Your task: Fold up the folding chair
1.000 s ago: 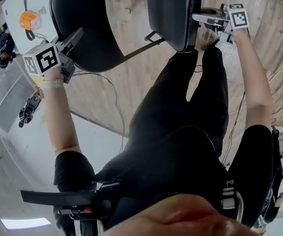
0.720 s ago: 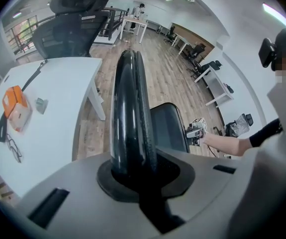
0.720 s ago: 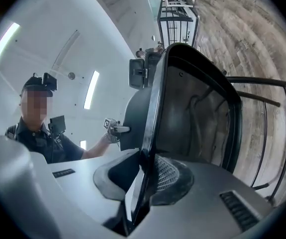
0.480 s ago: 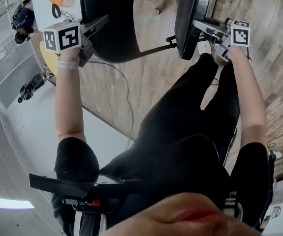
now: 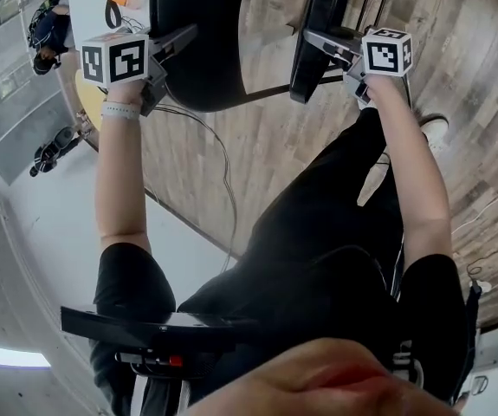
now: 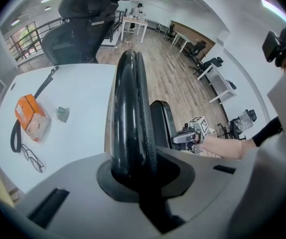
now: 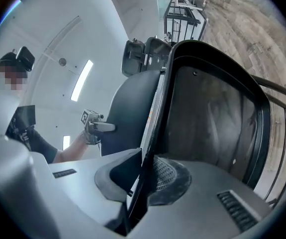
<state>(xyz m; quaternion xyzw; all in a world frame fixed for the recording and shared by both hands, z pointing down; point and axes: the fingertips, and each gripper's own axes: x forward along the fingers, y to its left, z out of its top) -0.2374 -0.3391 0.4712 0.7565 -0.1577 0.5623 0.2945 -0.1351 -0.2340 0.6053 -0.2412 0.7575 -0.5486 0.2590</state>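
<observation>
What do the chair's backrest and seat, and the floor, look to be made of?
Backrest: glossy black moulded plastic, probably; light streaks run along its curved edge.
Seat: black, duller, likely plastic too; a moulded rim shows.
Floor: matte planks with grain and seams; wood or laminate unclear.

— What lies on the white bench beside you?
— An orange box with a black strap looped against it, a pair of glasses nearer the edge, and a small grey packet lying apart.
— And around you?
— A black office chair stands behind the bench, and a thin cable trails over the wooden floor.
</observation>
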